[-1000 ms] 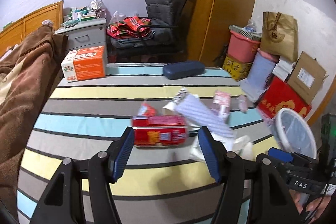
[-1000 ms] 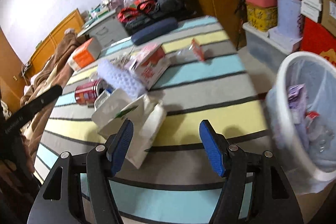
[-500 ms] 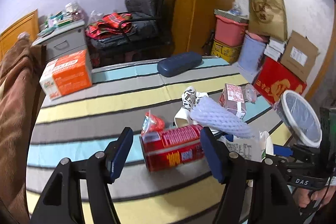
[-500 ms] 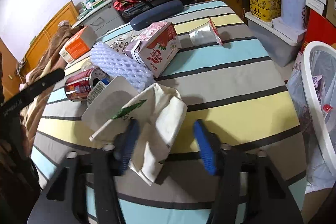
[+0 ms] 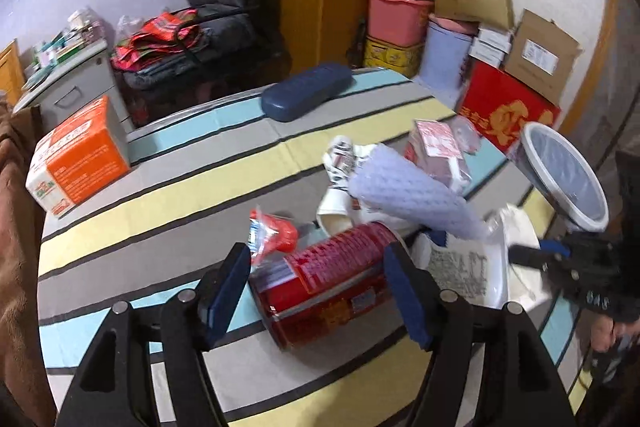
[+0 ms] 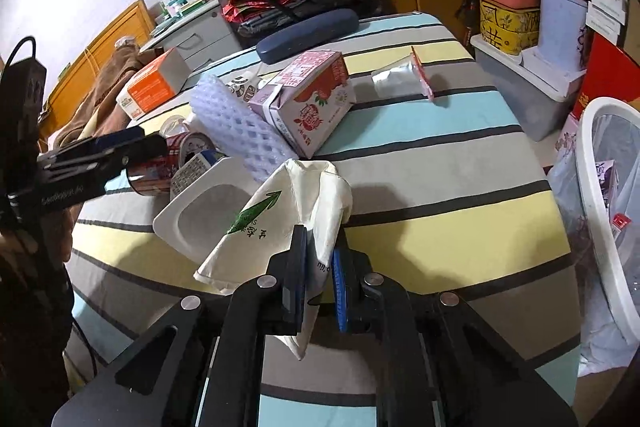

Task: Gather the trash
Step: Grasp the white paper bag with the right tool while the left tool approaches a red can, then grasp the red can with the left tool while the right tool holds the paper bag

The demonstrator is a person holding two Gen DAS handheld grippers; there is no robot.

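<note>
At the bottom centre of the right wrist view, the right gripper [image 6: 319, 269] has its jaws pinched narrow on a white paper bag [image 6: 272, 223] with green print, whose far end rests on the striped table [image 6: 440, 163]. So one piece is gripped but not yet carried off.

At the bottom of the left wrist view, the left gripper [image 5: 320, 291] straddles a red can [image 5: 328, 287] lying on its side; its jaws are opening, the can between them, and the pads do not seem to press on it yet.

Just beyond the can lie a small red wrapper [image 5: 272, 233], a white tray [image 6: 200, 207], a white foam net sleeve [image 6: 236, 127], a pink milk carton [image 6: 308, 99] and, farther off, a clear sachet [image 6: 400, 79]. All of these remain to be picked up, I judge.

At the right edge of the right wrist view stands the white bin [image 6: 600, 211], lined with a bag and already holding a few bits of rubbish. The collecting looks well begun but mostly unfinished.
</note>
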